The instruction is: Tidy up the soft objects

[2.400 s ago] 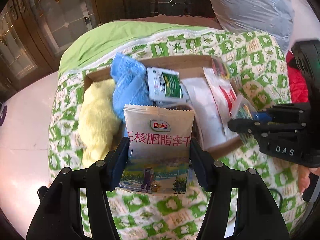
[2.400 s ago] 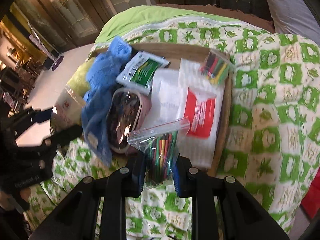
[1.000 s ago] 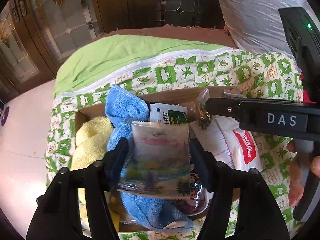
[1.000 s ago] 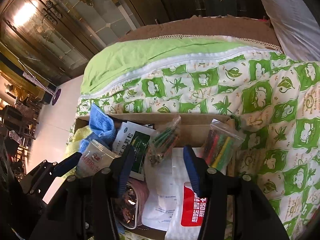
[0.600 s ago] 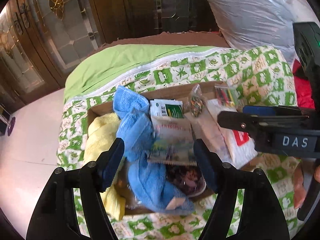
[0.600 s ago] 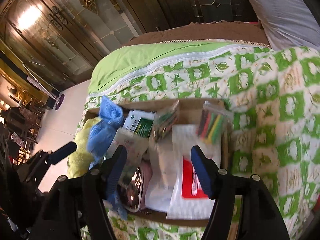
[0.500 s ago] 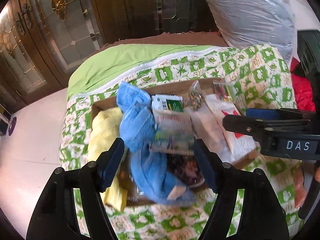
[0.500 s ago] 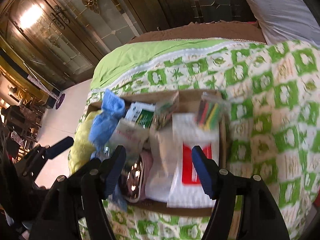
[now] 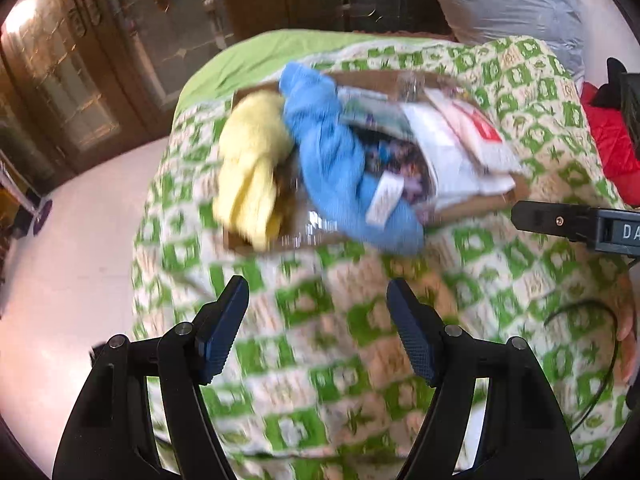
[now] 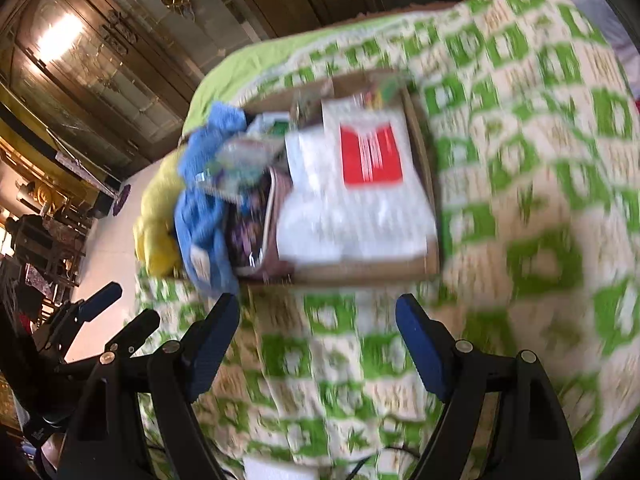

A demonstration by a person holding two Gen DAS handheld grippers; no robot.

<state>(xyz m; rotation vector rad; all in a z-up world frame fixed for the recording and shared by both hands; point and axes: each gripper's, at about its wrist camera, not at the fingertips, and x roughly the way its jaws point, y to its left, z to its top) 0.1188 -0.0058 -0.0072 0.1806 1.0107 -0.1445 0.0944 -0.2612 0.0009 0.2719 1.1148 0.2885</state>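
A shallow cardboard box (image 9: 476, 202) (image 10: 430, 184) lies on a green and white quilt (image 9: 332, 320) (image 10: 540, 200). In it are a yellow cloth (image 9: 250, 168) (image 10: 154, 216), a blue towel (image 9: 332, 160) (image 10: 200, 200), a snack pouch (image 10: 240, 160), a patterned pouch (image 9: 400, 168) (image 10: 248, 224) and white bags with a red label (image 9: 476, 128) (image 10: 370, 156). My left gripper (image 9: 318, 328) is open and empty, over the quilt in front of the box. My right gripper (image 10: 318, 348) is open and empty, also in front of the box. Both views are blurred.
A grey plastic-wrapped bundle (image 9: 512, 0) lies behind the quilt, a red cloth (image 9: 612, 144) at its right. Pale floor (image 9: 72, 260) lies to the left, with wooden glass-panelled doors (image 10: 100, 60) behind. A black cable (image 9: 592, 356) lies on the quilt.
Both grippers let go of their bags into the box, opened, and have drawn back toward me. The box now sits farther from the fingers.
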